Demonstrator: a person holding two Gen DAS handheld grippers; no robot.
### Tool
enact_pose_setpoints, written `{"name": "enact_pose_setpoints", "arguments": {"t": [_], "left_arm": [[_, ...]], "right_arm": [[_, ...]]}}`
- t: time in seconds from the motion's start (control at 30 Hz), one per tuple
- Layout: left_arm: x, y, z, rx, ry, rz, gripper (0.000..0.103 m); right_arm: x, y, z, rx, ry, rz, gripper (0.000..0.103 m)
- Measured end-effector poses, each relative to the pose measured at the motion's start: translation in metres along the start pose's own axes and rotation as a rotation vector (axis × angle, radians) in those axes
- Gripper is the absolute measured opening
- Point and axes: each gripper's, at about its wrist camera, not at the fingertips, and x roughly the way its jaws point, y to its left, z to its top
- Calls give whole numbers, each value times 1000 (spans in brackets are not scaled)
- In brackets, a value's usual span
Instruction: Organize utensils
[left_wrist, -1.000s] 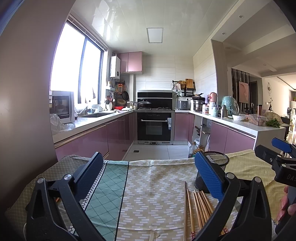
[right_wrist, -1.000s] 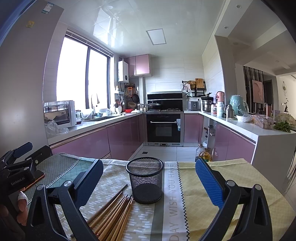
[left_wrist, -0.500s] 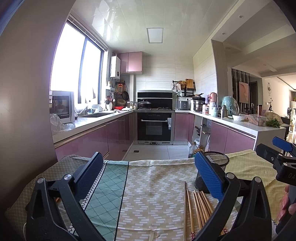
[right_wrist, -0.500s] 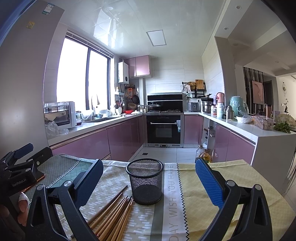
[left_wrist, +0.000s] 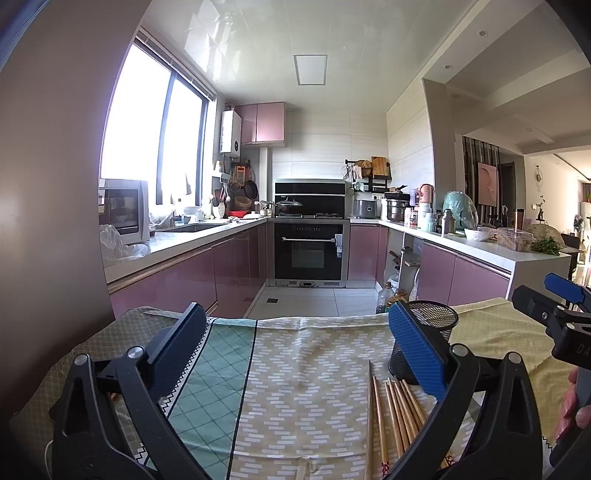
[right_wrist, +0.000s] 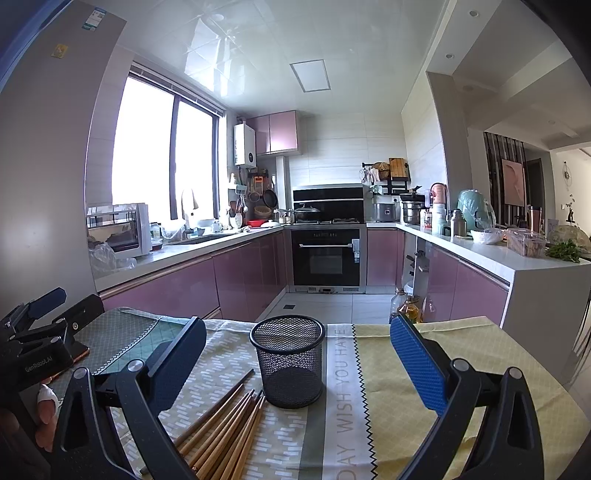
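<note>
Several wooden chopsticks (right_wrist: 225, 428) lie in a loose bundle on the patterned tablecloth (right_wrist: 406, 373), just left of an empty black mesh cup (right_wrist: 288, 360). In the left wrist view the chopsticks (left_wrist: 397, 410) lie low right, in front of the mesh cup (left_wrist: 428, 332), which my right finger partly hides. My left gripper (left_wrist: 299, 354) is open and empty above the cloth, left of the chopsticks. My right gripper (right_wrist: 295, 365) is open and empty, with the cup between its fingers' line of sight. Each gripper shows at the edge of the other's view.
The table's far edge (left_wrist: 295, 319) drops to a tiled kitchen floor. Purple cabinets, an oven (left_wrist: 308, 251) and cluttered counters lie beyond. Oil bottles (right_wrist: 406, 308) stand on the floor past the table. A fridge wall (left_wrist: 48, 184) rises close on the left.
</note>
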Motion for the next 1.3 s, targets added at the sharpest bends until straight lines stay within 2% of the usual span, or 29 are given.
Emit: {"name": "enact_pose_setpoints", "arguments": {"t": [1.3], "left_arm": [[8,-4,-9,9,25,-21,97]], "right_arm": [[4,-6,-1,16,26,5,96]]}}
